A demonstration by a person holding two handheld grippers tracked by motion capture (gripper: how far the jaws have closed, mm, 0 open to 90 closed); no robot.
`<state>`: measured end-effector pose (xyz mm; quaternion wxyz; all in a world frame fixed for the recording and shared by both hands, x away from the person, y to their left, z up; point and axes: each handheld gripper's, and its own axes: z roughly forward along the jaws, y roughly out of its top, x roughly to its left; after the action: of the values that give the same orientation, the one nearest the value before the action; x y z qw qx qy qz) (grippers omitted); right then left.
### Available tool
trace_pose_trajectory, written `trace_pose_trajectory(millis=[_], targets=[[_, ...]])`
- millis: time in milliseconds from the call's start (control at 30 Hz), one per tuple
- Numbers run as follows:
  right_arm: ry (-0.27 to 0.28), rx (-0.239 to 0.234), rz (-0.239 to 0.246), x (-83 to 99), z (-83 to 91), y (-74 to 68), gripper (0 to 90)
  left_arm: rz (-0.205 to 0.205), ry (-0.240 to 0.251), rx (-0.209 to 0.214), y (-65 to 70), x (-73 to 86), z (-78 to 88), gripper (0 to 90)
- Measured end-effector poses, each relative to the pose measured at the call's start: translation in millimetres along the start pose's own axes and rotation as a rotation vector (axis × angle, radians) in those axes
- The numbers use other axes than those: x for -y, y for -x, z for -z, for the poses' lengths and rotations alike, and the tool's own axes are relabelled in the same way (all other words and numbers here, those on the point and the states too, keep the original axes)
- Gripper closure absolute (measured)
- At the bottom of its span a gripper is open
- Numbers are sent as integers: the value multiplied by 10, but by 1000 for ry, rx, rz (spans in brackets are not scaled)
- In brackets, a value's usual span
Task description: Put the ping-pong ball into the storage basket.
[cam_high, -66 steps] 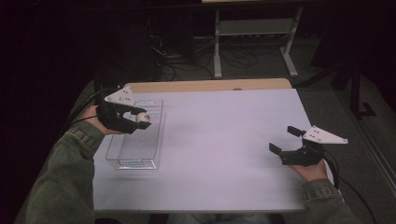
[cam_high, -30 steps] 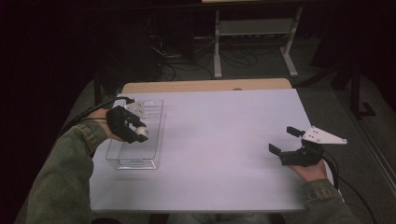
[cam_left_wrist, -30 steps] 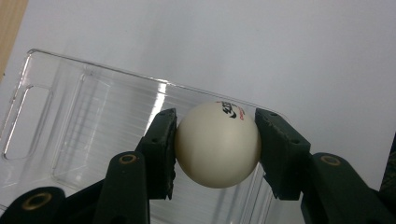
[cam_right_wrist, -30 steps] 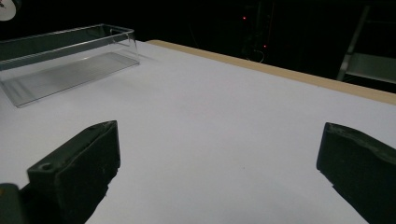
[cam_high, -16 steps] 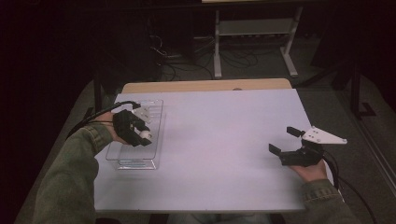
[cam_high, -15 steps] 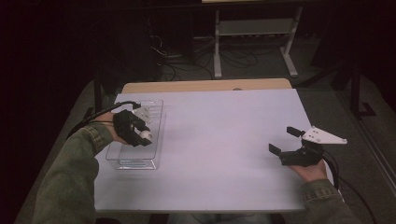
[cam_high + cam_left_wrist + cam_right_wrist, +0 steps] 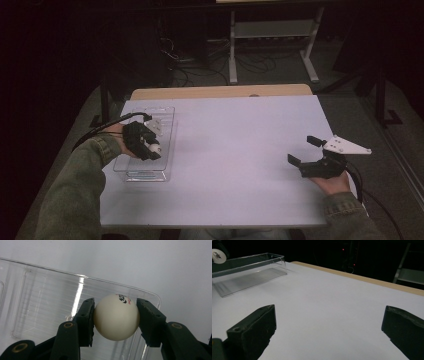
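A white ping-pong ball [image 7: 116, 317] with small red and black print sits pinched between the two black pads of my left gripper [image 7: 115, 315]. That gripper [image 7: 150, 147] hangs over a clear plastic tray [image 7: 145, 175] at the table's left side, and the ball [image 7: 156, 148] shows at its tip. Below the ball the tray's ribbed floor [image 7: 45, 305] is bare. My right gripper [image 7: 300, 149] rests near the table's right edge, its jaws wide open with nothing between them. The right gripper view [image 7: 329, 325] shows the tray [image 7: 249, 275] and the ball [image 7: 218, 255] far off.
The white table top [image 7: 235, 150] stretches between the two hands, with a wooden strip [image 7: 220, 91] along its far edge. Behind it stand a metal shelf frame [image 7: 272, 35] and loose cables on a dark floor.
My left hand has rolled over and drifted a little toward the near end of the tray, keeping the ball in its jaws. The right gripper has stayed where it was.
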<state>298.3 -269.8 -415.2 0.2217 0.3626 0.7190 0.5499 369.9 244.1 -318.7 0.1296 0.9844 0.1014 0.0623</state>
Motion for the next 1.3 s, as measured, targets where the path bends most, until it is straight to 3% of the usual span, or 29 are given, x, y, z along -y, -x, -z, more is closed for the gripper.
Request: trace_pose_trajectory(millis=[200,433,1300], targets=[[0,-1,-1,1,1,1,0,-17,-32,17,2,-36,-74,504],[0,-3,0,1,0,1,0,-18,-36,30,-6,-42,-128,504],[-2,-5,2,2,3,-4,0,9,-76,54,-46,36,-398,504]])
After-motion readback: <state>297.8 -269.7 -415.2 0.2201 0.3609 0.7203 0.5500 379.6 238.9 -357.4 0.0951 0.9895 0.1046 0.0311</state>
